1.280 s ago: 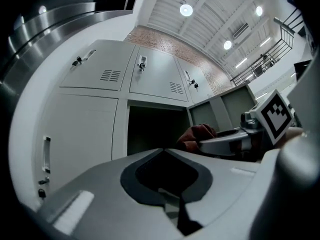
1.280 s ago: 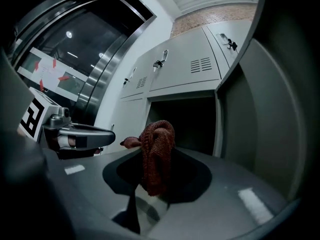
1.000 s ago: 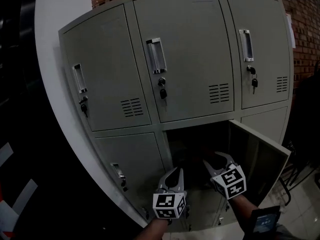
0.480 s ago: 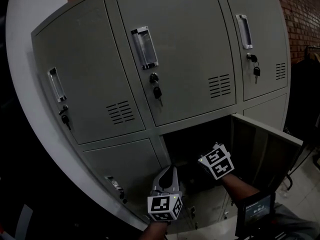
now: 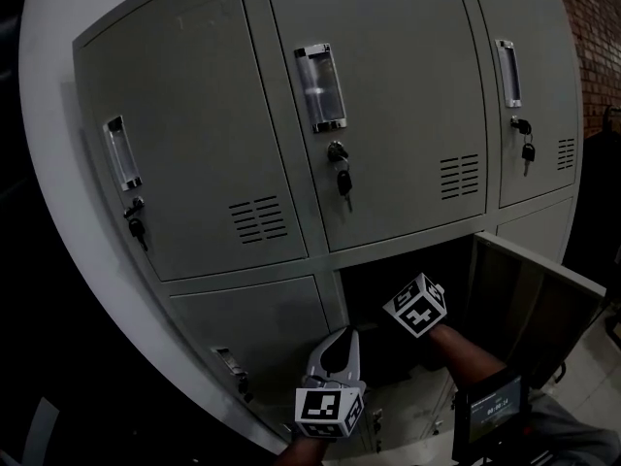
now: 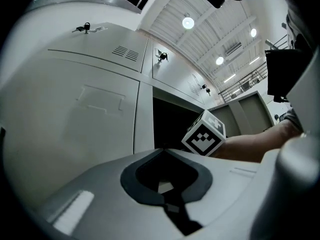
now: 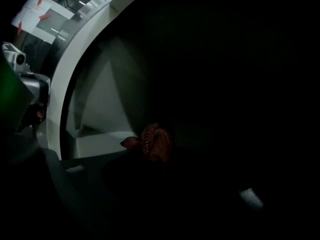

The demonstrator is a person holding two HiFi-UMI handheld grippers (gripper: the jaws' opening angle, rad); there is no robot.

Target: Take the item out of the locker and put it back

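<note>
Deep in the dark open lower compartment (image 5: pixel 374 294) of the grey metal locker bank (image 5: pixel 388 115), a small reddish-brown, knit-textured item (image 7: pixel 156 140), pinched at the very tips of the right gripper (image 7: pixel 150 156), jaws partly closed on it. Pale compartment floor (image 7: pixel 100 144) behind it, to the left in the right gripper view. From the head view, only the marker cube (image 5: pixel 417 306) and forearm to be seen (jaws sunk in shadow). Left gripper (image 5: pixel 347 340) outside, just before the shut lower-left door (image 5: pixel 262 328), tips together, nothing between them. Open door (image 5: pixel 529 304) swung out to the right.
</note>
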